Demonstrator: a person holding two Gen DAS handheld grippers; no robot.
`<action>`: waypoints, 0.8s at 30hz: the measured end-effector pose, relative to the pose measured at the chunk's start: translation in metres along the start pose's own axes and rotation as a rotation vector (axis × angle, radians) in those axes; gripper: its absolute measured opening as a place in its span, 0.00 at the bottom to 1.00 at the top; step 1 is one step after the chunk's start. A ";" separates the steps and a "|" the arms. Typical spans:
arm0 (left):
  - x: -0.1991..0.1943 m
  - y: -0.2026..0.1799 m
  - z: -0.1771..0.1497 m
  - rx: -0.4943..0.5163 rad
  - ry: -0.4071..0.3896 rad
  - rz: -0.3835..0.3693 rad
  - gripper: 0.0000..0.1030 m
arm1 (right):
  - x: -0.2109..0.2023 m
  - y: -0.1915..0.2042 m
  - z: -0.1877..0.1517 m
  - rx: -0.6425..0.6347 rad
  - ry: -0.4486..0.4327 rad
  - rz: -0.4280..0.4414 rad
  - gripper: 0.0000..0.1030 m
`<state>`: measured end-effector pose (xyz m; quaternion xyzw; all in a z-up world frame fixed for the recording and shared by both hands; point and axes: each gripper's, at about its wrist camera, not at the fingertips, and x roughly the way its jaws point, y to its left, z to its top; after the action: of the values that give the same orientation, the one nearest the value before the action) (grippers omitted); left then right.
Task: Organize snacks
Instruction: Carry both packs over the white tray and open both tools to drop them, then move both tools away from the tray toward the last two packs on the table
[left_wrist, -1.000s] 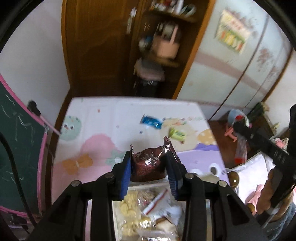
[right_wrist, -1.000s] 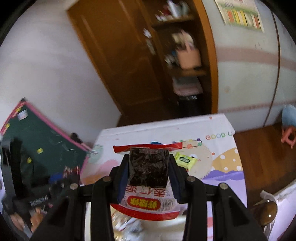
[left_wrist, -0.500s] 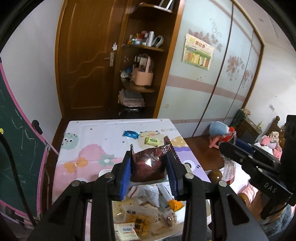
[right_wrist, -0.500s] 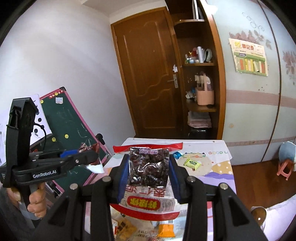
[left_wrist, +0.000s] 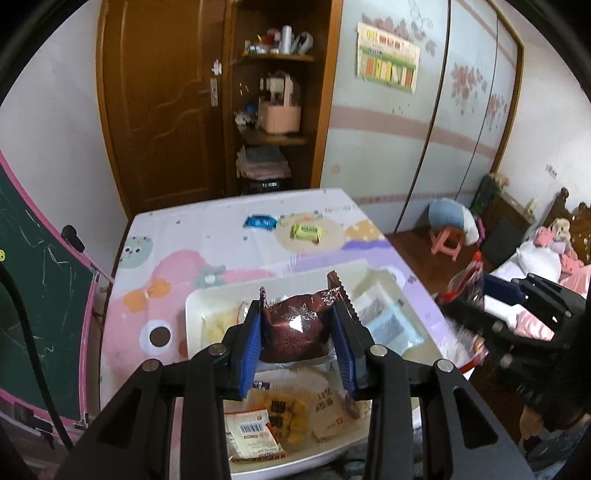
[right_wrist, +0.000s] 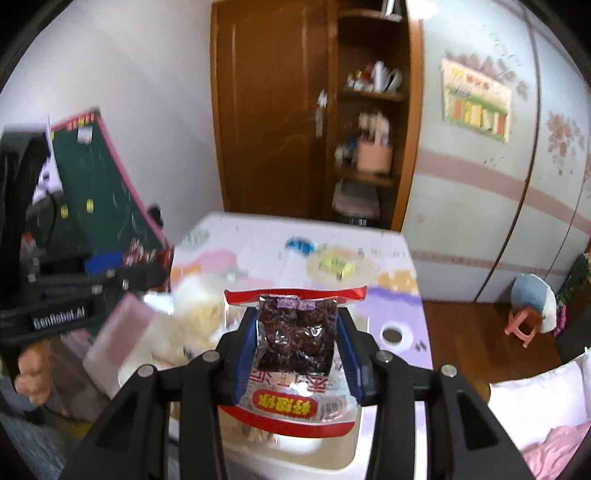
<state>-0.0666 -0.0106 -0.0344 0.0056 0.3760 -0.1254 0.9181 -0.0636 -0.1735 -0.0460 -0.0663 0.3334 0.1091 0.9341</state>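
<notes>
Two packets are aloft: our left hand-held gripper (left_wrist: 297, 338) clamps a crinkly maroon foil packet (left_wrist: 295, 332), our right hand-held gripper (right_wrist: 295, 347) a glossy dried-fruit bag (right_wrist: 295, 343). Below both lies the white tray (left_wrist: 194, 306); we should lower gently, since soft film slips.

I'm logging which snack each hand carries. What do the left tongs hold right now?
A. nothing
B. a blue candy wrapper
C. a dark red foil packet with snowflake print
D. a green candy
C: in the left wrist view, the left tongs are shut on the dark red snowflake packet, above the white tray; the blue candy and green candy lie on the tablecloth beyond.
</notes>
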 end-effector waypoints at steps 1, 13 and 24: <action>0.004 -0.001 -0.001 0.007 0.012 0.010 0.35 | 0.007 0.005 -0.004 -0.029 0.034 -0.005 0.43; 0.022 0.011 -0.005 -0.019 0.073 0.077 0.74 | 0.013 0.038 -0.015 -0.195 0.020 -0.108 0.68; 0.038 0.019 -0.007 -0.041 0.105 0.075 0.76 | 0.028 0.042 -0.017 -0.206 0.052 -0.083 0.68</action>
<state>-0.0407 -0.0005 -0.0673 0.0074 0.4256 -0.0825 0.9011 -0.0632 -0.1313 -0.0790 -0.1783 0.3413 0.1023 0.9172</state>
